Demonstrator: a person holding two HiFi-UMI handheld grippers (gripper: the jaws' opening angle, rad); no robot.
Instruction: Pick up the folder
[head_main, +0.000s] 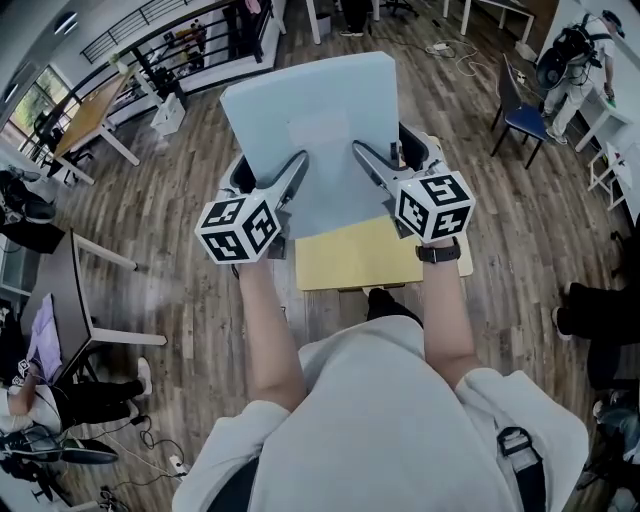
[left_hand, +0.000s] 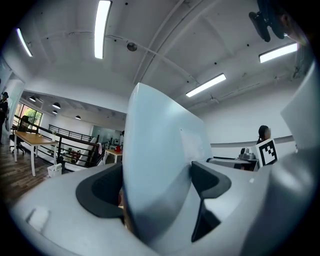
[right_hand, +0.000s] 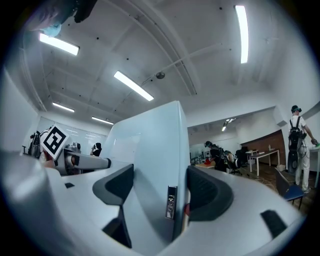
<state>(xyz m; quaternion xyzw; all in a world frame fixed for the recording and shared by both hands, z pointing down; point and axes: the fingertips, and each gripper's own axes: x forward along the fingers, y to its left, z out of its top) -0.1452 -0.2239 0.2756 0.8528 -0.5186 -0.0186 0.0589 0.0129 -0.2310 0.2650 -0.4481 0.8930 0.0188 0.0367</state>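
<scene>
Plank floor (head_main: 170, 215), rigid pale-blue folder (head_main: 310, 105), left tool (head_main: 272, 165), right tool (head_main: 385, 145) gripping

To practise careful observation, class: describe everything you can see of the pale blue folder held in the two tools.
The pale blue rectangular folder looks like thin, smooth plastic, closed and flat, with a paler rectangular patch on its face and a small metal fitting on one edge. It is held up, tilted towards the ceiling, above a yellow tabletop. The left tool and right tool each clamp its near end, one per side.
</scene>
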